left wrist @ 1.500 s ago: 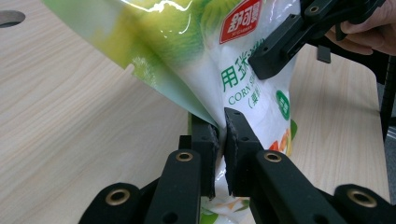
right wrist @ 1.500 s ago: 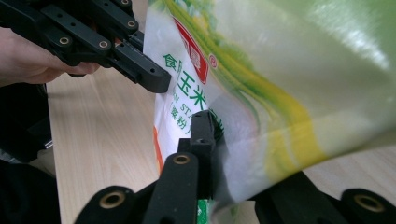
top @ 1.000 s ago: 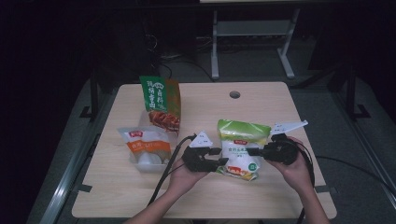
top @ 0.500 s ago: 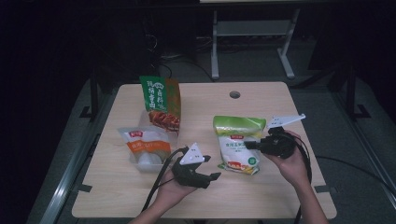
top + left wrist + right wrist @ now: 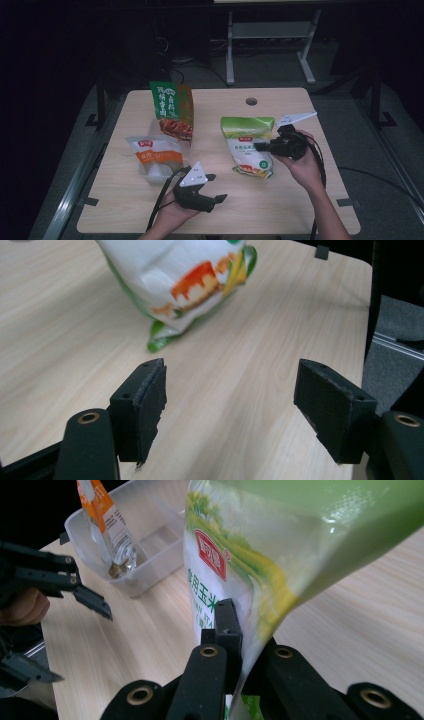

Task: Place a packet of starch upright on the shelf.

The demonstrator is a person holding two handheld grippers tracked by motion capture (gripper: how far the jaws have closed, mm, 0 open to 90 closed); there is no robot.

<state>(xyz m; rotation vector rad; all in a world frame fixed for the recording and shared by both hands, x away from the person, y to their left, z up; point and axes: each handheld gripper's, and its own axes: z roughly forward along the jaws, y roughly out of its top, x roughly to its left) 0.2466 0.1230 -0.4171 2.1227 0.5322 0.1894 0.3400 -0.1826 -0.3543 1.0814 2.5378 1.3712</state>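
A green-and-white pouch (image 5: 246, 146) hangs tilted over the right half of the table, its lower end near the wood. My right gripper (image 5: 261, 146) is shut on its right edge; in the right gripper view the jaws (image 5: 239, 630) pinch the pouch (image 5: 250, 545) seam. My left gripper (image 5: 216, 187) sits near the front edge, apart from the pouch. Its jaws have just been opening and stand open (image 5: 230, 377) with nothing between them; the pouch's bottom (image 5: 185, 280) lies ahead of them.
A tall green-and-orange snack bag (image 5: 172, 109) stands at the table's middle left. In front of it a clear plastic tub (image 5: 161, 171) holds an orange-labelled packet (image 5: 152, 150). A cable hole (image 5: 251, 101) lies near the far edge. Bare wood spreads between the grippers.
The left gripper let go of the pouch, opened and drew back toward the front edge. The right gripper raised the pouch off the table by its edge.
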